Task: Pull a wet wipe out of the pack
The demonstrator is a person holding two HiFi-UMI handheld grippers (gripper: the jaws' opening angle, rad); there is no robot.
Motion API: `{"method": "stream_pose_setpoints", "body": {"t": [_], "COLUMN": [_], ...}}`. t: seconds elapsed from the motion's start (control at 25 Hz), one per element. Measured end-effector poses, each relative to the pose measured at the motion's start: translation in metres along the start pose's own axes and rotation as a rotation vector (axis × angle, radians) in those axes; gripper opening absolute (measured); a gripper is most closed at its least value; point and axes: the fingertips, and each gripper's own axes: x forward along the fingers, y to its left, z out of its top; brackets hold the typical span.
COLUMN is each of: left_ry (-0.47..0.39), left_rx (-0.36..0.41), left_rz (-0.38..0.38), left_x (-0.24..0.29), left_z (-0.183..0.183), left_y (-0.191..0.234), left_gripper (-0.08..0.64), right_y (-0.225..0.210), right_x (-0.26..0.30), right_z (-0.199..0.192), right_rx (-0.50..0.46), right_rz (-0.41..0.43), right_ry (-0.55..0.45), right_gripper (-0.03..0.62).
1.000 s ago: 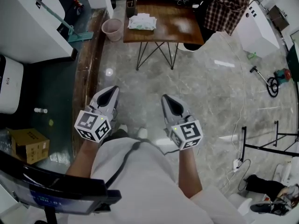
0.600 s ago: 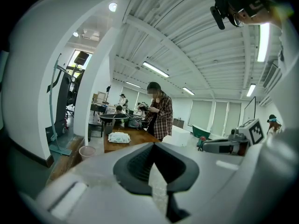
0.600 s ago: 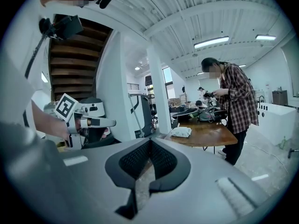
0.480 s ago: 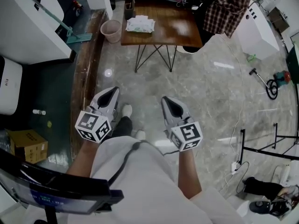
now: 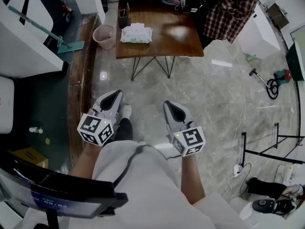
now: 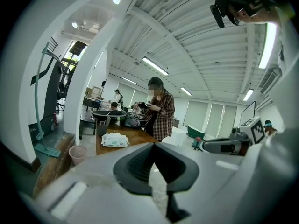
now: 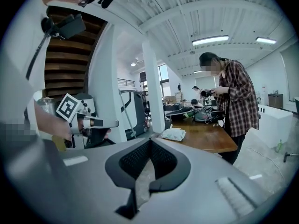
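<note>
The wet wipe pack (image 5: 136, 34), white with green print, lies on the left part of a brown wooden table (image 5: 178, 39) far ahead across the marble floor. It also shows in the left gripper view as the pack (image 6: 114, 140) and in the right gripper view as the pack (image 7: 174, 134). My left gripper (image 5: 115, 95) and right gripper (image 5: 169, 104) are held side by side in front of my body, well short of the table. Both point toward it. Both are shut, with nothing between the jaws.
A person in a plaid shirt (image 5: 229, 9) stands at the table's far right corner. A pink bin (image 5: 104, 35) sits on the floor left of the table, beside a mop (image 5: 57, 41). A dark holder (image 5: 124, 16) stands behind the pack. Cables and a black stand (image 5: 269, 149) lie at right.
I have walked forward: the table and the pack sit lower and nearer in the head view. Both grippers travelled with me and stayed shut.
</note>
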Motion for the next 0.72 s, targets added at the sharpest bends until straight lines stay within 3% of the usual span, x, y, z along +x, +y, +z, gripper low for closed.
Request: {"method": "stream_pose_setpoints", "body": {"t": [0.44, 0.72], "left_ry": [-0.008, 0.006], "left_rx": [0.053, 0.033], "left_rz": [-0.119, -0.154], "left_x": [0.096, 0.131], "left_z": [0.081, 0.101], "left_y": [0.093, 0.148], "left_gripper": [0.003, 0.003], "right_y": [-0.029, -0.042], "right_x": [0.124, 0.187], "right_z": [0.068, 0.088], "right_rx": [-0.016, -0.031], "right_rz": [-0.047, -0.069], "right_ry": [-0.024, 0.005], "right_gripper": [0.008, 0.008]}}
